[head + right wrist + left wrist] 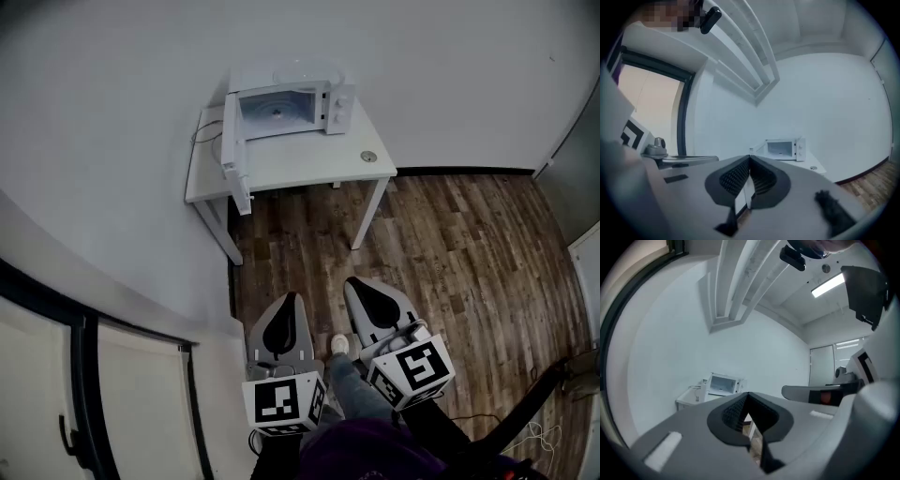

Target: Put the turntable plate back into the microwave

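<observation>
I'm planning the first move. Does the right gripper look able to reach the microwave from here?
Probably not yet: the right gripper is far back, with a stretch of floor between it and the microwave. Nothing blocks the way.

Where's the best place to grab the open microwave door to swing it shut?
Take the microwave door by its free end, nearest you, coming from its left side. It stands swung open on a left hinge, so that end likely gives most leverage.
</observation>
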### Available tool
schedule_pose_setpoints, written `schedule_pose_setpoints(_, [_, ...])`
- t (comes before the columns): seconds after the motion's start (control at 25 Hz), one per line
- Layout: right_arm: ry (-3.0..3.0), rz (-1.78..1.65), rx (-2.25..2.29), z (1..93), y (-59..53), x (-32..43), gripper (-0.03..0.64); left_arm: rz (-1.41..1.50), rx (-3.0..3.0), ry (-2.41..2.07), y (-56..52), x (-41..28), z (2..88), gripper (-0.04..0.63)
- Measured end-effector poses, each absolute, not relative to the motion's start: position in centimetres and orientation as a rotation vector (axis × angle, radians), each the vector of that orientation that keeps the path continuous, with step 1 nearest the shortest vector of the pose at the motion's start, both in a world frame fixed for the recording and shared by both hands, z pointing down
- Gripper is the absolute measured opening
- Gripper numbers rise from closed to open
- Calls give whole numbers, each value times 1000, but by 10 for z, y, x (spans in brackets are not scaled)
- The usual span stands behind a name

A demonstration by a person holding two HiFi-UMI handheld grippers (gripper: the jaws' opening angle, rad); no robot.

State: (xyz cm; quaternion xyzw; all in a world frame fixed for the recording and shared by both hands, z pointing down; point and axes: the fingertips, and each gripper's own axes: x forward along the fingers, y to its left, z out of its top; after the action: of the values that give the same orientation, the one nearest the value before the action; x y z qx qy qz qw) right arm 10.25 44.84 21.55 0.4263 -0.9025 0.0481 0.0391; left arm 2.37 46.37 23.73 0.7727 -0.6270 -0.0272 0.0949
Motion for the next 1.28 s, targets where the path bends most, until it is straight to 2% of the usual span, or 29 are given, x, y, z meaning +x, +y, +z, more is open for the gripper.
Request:
schedule_pose_setpoints(0.72, [-2817,161,1245,212,275,117,9,-52,2297,-1909,295,43,228,5])
schedule_pose_setpoints(1.28, [-2860,164,1213,210,204,143,9,-16,2241,-1954,234,63,231,5])
